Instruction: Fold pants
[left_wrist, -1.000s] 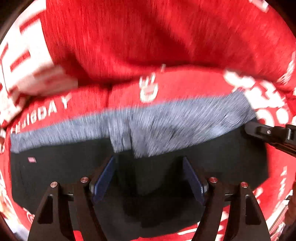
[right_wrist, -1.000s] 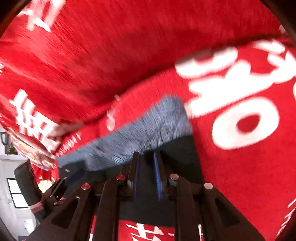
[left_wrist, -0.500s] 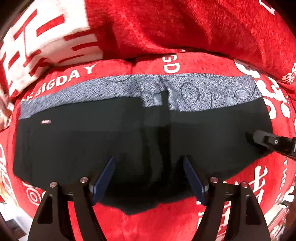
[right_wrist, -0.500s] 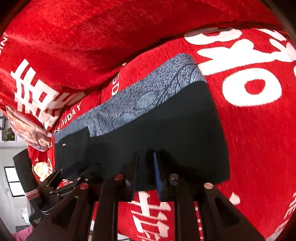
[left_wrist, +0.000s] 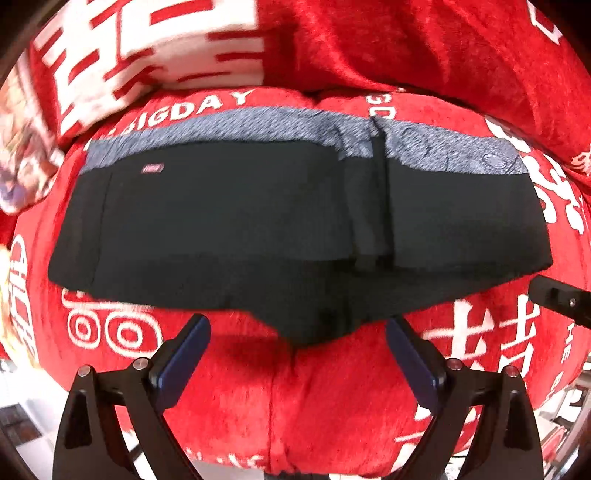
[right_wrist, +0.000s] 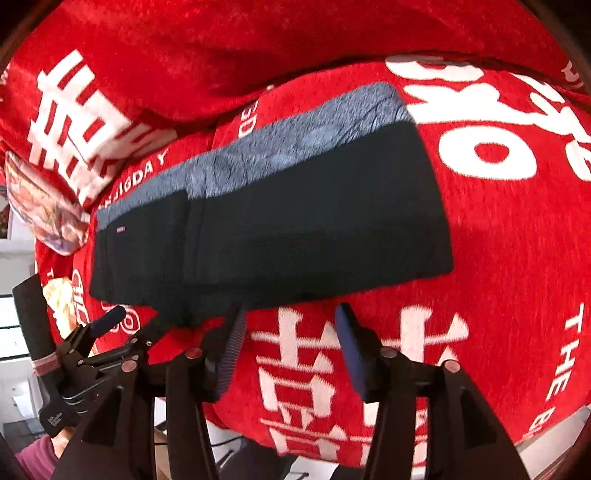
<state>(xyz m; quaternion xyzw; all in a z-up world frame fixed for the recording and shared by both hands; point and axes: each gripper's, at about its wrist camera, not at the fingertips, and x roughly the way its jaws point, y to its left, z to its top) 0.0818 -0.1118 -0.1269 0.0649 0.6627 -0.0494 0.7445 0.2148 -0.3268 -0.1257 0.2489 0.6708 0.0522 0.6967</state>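
Across the whole seat, a red plush cover (left_wrist: 317, 398) with big white characters and the letters "BIGDAY" wraps the cushions, and a second red cushion (left_wrist: 406, 44) leans behind as a backrest. On the seat lie the pants (left_wrist: 229, 221), black, folded into a long flat band that runs from side to side, with a mottled grey strip (left_wrist: 236, 125) showing along the far edge. A narrow vertical fold (left_wrist: 369, 206) crosses the band to the right of its middle in the left wrist view, and the near edge dips to a rounded point (left_wrist: 314, 332) towards the tools. A small pale label (left_wrist: 152, 168) sits near the left end, just under the grey strip. At the far left a patterned pillow (right_wrist: 40, 206) peeks past the red cover. The left tool (left_wrist: 297, 350) hangs above the bare red cover just in front of the pants, its jaws opening and already wide, with nothing between them. The right tool (right_wrist: 290, 328) hangs near the front edge of the pants as well, its jaws opening to a middling gap, empty too; its left finger (right_wrist: 232, 343) is just beside the dark hem, and I cannot tell whether it brushes the cloth. Both blue pads (left_wrist: 184, 354) are bare.
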